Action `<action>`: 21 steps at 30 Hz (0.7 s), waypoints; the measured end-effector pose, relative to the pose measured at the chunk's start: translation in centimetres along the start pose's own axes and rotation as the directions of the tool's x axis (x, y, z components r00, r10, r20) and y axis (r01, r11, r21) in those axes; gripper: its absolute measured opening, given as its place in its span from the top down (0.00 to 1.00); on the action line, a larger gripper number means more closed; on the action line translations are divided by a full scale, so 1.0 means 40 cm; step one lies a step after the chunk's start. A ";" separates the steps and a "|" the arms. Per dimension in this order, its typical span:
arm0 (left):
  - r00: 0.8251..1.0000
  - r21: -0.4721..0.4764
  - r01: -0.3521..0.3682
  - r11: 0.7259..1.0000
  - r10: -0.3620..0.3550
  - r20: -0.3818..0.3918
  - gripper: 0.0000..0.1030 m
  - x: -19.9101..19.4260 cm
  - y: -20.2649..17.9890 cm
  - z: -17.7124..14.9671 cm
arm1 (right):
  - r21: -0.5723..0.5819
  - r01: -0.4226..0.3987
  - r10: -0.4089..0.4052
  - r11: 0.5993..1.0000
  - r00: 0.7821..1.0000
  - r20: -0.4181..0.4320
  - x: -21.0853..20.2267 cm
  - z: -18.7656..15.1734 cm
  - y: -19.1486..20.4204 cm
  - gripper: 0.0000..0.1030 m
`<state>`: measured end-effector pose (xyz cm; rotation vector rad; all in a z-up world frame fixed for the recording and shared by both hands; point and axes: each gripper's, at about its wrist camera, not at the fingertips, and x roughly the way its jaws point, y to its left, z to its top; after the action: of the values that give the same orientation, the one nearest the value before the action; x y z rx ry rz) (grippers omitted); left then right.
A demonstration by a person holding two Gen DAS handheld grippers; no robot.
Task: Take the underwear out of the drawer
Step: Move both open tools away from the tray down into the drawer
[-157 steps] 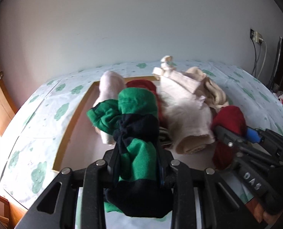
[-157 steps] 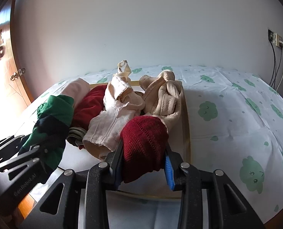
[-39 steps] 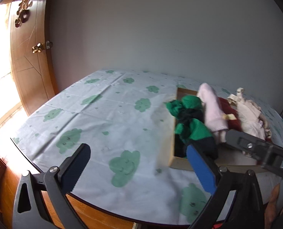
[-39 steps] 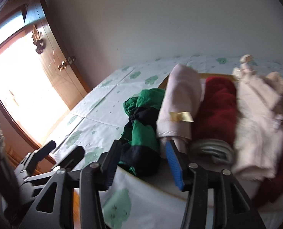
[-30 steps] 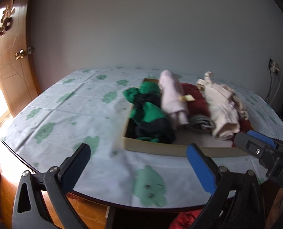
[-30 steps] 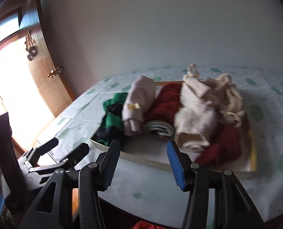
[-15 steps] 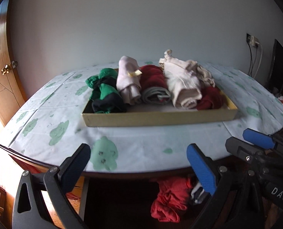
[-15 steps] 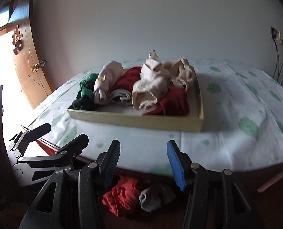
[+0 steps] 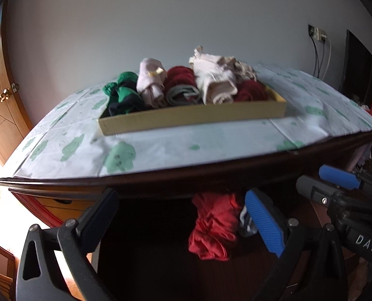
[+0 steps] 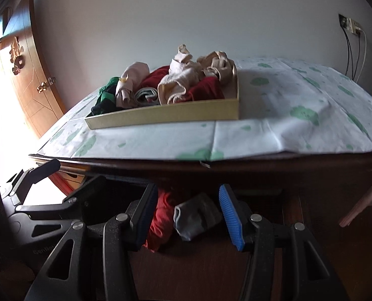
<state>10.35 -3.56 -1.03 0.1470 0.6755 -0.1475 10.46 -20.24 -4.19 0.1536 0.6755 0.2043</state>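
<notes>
Jaws of the left gripper (image 9: 183, 210) stand wide apart with nothing between them, below the front edge of the worktop (image 9: 161, 175); jaws of the right gripper (image 10: 187, 209) are likewise released and grasp nothing, though a grey rolled garment (image 10: 196, 217) and a red crumpled garment (image 10: 161, 220) lie in the dark space just beyond them, seen through the gap. In the left wrist view the red garment (image 9: 214, 228) sits between and past the pads, with the right gripper's blue pad to the right. Above both, the dark wooden rim of the worktop overhangs, and a white cloth with green cloud prints (image 10: 286, 115) covers it to the edge, creased on the right. On it rests a shallow tan tray (image 9: 193, 119), set back from the front edge with a bare strip of cloth before it. Packed in the tray lies the underwear: a green and navy roll (image 9: 122, 95) at the left end, a pale pink roll (image 9: 150, 82), red and grey rolls (image 9: 182, 87), and cream pieces (image 9: 216, 80). Right of the tray the cloth lies open. A wooden door (image 10: 33, 82) stands at far left.
</notes>
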 end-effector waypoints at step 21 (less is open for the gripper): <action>0.987 0.042 0.045 0.998 -0.038 -0.158 0.01 0.033 0.000 -0.085 | 0.041 0.013 -0.009 0.999 0.996 -0.091 -0.009 -0.124 -0.047 0.48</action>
<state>9.28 -3.06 -4.49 0.1899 0.8332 -0.1926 7.32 -21.79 -8.18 0.1815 0.7712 0.1876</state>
